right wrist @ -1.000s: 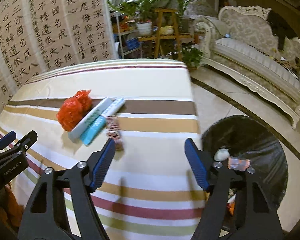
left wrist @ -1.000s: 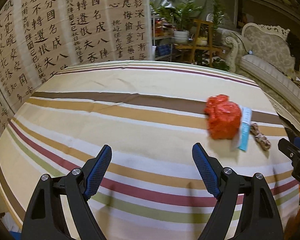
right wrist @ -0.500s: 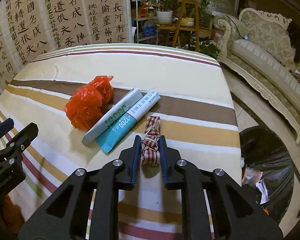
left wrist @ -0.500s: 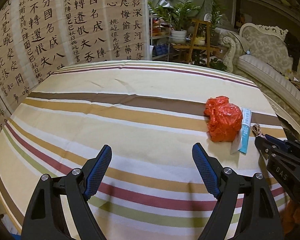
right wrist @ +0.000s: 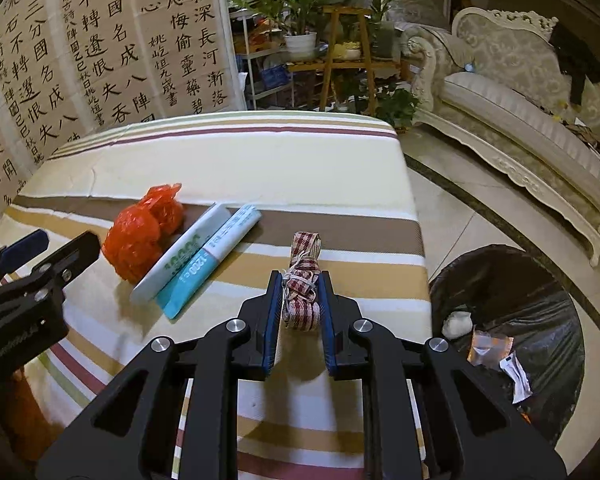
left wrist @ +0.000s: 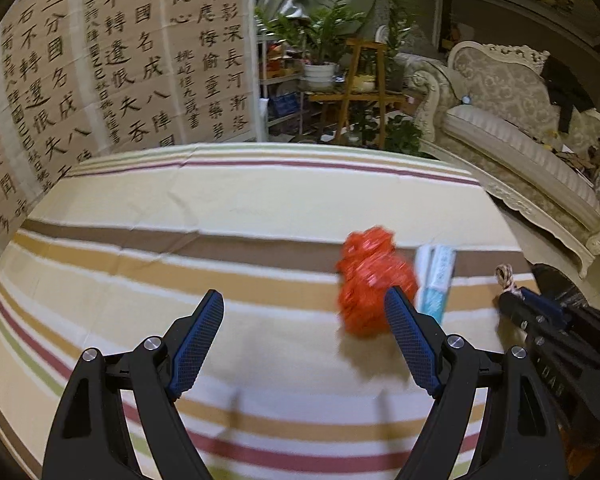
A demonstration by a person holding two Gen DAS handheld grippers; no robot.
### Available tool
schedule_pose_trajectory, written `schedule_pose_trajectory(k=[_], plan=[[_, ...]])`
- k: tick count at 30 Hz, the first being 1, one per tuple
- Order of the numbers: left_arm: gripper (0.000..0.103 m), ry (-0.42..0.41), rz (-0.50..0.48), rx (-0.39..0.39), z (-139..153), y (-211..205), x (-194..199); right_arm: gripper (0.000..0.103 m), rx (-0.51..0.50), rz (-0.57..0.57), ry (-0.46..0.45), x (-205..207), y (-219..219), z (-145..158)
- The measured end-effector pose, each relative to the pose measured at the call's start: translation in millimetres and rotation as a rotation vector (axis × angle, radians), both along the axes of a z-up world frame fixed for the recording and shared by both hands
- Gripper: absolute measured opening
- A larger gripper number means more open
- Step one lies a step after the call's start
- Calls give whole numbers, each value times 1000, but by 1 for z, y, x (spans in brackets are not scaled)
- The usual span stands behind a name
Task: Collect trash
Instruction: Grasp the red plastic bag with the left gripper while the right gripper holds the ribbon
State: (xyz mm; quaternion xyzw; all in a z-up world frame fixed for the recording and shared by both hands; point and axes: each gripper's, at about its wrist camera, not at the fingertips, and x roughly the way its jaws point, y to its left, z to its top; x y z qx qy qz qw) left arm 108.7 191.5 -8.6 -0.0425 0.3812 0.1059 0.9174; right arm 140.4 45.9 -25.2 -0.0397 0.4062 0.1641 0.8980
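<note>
1. Since a second ago: right gripper (right wrist: 298, 300) has gone from wide over bare cloth to clamped on the ribbon bundle (right wrist: 302, 280); left gripper (left wrist: 304, 340) has slid toward the red bag (left wrist: 370, 280), now blurred just off its right finger.
2. Right gripper: narrow, pads pressing both sides of the bundle, which looks just clear of the tabletop (right wrist: 260, 160), though lift is hard to confirm.
3. Key relation: bin (right wrist: 512, 320) sits on the floor to the right of and below the held bundle, past the tabletop edge. Right hand is the nearer one; judged next move is a swing right and a drop.
4. Bundle's long axis runs along the fingers, far end sticking out past the tips.
5. Left gripper: wide, nothing between the pads; red bag lies ahead and right of it.
6. Still on the tabletop: red bag, white tube (right wrist: 180, 256) and teal tube (right wrist: 216, 256) side by side, touching, both angled up to the right, bag against the white one.
7. Materials: bundle is checked red-white woven ribbon tied with string, soft; bag is crinkly thin plastic, lumpy; tubes are smooth, flattish; cloth is striped; bin is lined with glossy black plastic, scraps already inside.
</note>
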Motion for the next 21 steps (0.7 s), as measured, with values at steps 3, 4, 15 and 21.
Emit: schedule_pose_trajectory(k=[3,4,15,21], plan=[[80,3,-23,4,0,-7,9,18,15,-8,-2,3,-3,1],[80,5,-29,4,0,-9,11,18,19,-9,-1,4,-4,1],[68,43,-82,-67,-14,-9,22,18,39,-9,18,8,-9,-4],[41,33,-130,-93,-13,-15,19,18,40,-8,18,7,-9,-4]])
